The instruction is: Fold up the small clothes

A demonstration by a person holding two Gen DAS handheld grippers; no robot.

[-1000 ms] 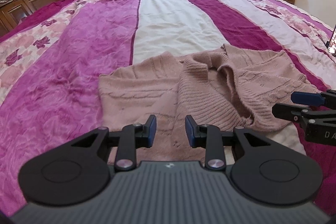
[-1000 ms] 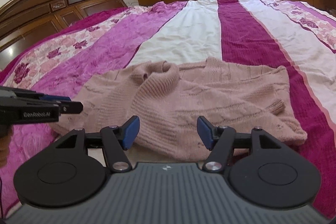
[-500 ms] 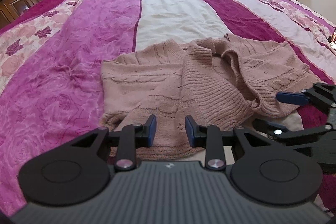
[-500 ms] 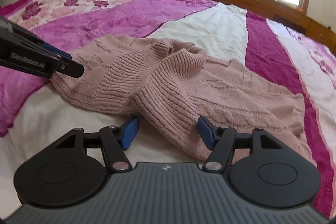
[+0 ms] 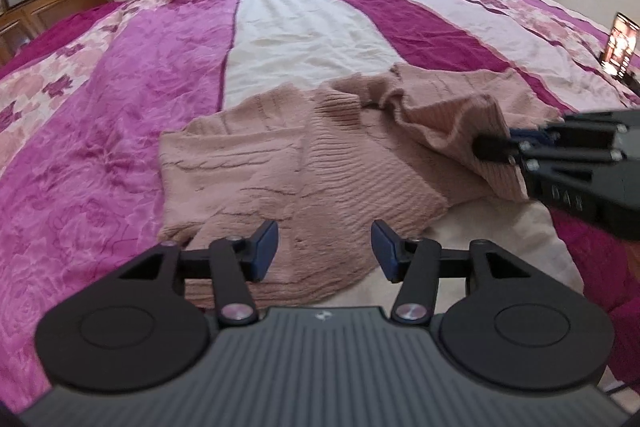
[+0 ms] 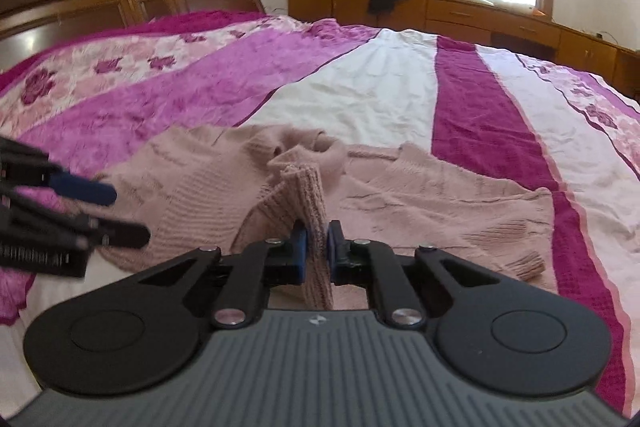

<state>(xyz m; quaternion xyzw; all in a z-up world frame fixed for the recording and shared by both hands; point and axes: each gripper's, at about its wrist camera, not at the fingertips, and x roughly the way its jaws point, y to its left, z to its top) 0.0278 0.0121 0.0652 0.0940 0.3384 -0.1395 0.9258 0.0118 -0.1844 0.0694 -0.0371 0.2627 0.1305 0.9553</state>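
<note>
Broadly, the bed (image 5: 120, 131) filled both views, its quilt striped magenta, white and floral pink. On it, near the close edge, the pink knit sweater (image 5: 248, 179) lay spread and rumpled. The right gripper (image 6: 317, 243) was pinched onto a ribbed fold of the sweater, lifting it into a small peak. The left gripper (image 5: 324, 247) hung just above the sweater's near hem, its blue pads (image 5: 265, 247) spread apart and holding nothing.
</note>
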